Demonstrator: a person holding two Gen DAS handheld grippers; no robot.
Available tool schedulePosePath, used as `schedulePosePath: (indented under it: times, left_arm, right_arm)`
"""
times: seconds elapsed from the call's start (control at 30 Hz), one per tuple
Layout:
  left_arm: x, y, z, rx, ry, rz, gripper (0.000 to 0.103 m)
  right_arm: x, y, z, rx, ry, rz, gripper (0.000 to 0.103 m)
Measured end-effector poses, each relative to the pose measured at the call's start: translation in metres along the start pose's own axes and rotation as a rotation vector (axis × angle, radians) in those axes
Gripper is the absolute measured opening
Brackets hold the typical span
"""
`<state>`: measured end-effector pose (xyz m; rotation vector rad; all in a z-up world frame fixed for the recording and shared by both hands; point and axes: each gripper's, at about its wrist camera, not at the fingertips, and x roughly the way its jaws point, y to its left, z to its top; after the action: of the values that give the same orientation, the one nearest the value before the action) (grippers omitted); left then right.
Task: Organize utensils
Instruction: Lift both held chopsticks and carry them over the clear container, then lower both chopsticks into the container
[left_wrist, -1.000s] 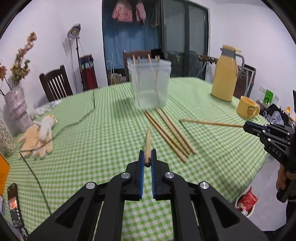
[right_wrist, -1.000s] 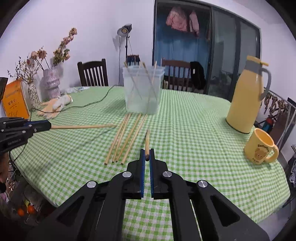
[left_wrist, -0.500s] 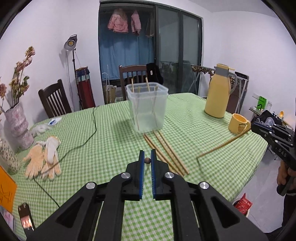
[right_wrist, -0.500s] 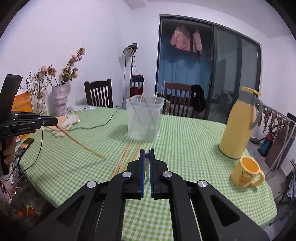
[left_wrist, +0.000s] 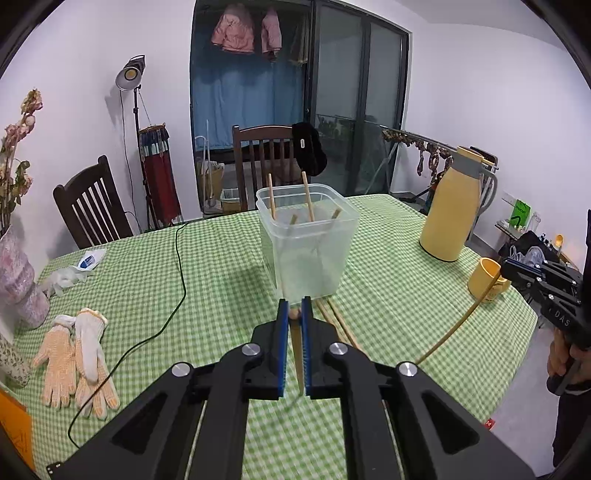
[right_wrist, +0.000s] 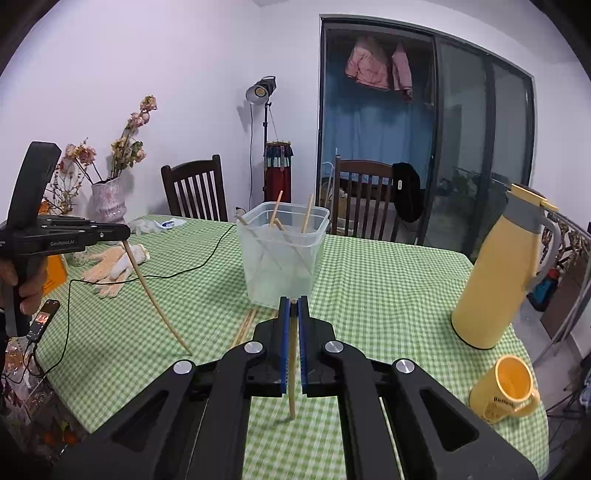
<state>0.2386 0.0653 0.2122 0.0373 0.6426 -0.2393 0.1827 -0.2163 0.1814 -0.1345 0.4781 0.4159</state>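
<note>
A clear plastic container (left_wrist: 306, 254) (right_wrist: 282, 262) stands mid-table on the green checked cloth with several wooden chopsticks leaning inside. My left gripper (left_wrist: 294, 314) is shut on one chopstick (left_wrist: 298, 354) that hangs point-down above the cloth, just in front of the container. My right gripper (right_wrist: 292, 306) is shut on another chopstick (right_wrist: 292, 369), also hanging down. Each gripper shows in the other's view: the left gripper (right_wrist: 125, 233) at the left, the right gripper (left_wrist: 508, 267) at the right. A few loose chopsticks (left_wrist: 340, 326) (right_wrist: 245, 326) lie on the cloth before the container.
A yellow thermos (left_wrist: 452, 214) (right_wrist: 495, 273) and a yellow mug (left_wrist: 485, 280) (right_wrist: 509, 387) stand at the right. Work gloves (left_wrist: 74, 354), a black cable (left_wrist: 177, 280), a vase (right_wrist: 107, 199) and a phone (right_wrist: 42, 319) are at the left. Chairs (left_wrist: 92, 206) line the far side.
Both grippers have risen and come nearer the container. Their chopsticks, lying out along the table before, now hang down clear of the cloth.
</note>
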Motion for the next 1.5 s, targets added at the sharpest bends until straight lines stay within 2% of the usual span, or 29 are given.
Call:
schedulePosePath:
  times: [0.1, 0.27, 0.57, 0.67, 0.8, 0.9, 1.1, 1.27, 1.33, 1.5]
  left_arm:
    - [0.006, 0.001, 0.008, 0.017, 0.003, 0.006, 0.004]
    - [-0.01, 0.004, 0.045, 0.039, -0.079, 0.018, 0.004]
    - [-0.033, 0.007, 0.175, 0.072, -0.22, 0.039, 0.004]
    - [-0.028, 0.004, 0.213, 0.08, -0.244, 0.039, 0.004]
    - [-0.005, -0.002, 0.25, 0.096, -0.255, 0.045, 0.004]
    - [0.026, -0.007, 0.263, 0.115, -0.24, 0.049, 0.004]
    - [0.089, -0.014, 0.271, 0.136, -0.172, -0.002, 0.004]
    - [0.129, 0.001, 0.262, 0.102, -0.111, -0.054, 0.004]
    - [0.136, 0.007, 0.255, 0.086, -0.087, -0.088, 0.004]
    - [0.14, 0.006, 0.232, 0.132, -0.039, -0.126, 0.004]
  right_arm:
    - [0.006, -0.003, 0.003, -0.003, 0.005, 0.005, 0.004]
    - [0.009, -0.006, 0.031, -0.034, -0.026, -0.007, 0.004]
    - [0.008, -0.008, 0.155, -0.127, -0.198, -0.011, 0.004]
    - [0.022, -0.007, 0.195, -0.143, -0.233, 0.007, 0.004]
    - [0.05, -0.004, 0.224, -0.159, -0.254, 0.023, 0.004]
    - [0.085, 0.0, 0.233, -0.168, -0.238, 0.034, 0.004]
    - [0.151, 0.001, 0.237, -0.149, -0.173, 0.071, 0.004]
    - [0.171, -0.008, 0.228, -0.122, -0.136, 0.12, 0.004]
    - [0.177, -0.01, 0.226, -0.11, -0.114, 0.145, 0.004]
    - [0.19, -0.017, 0.214, -0.063, -0.02, 0.221, 0.004]
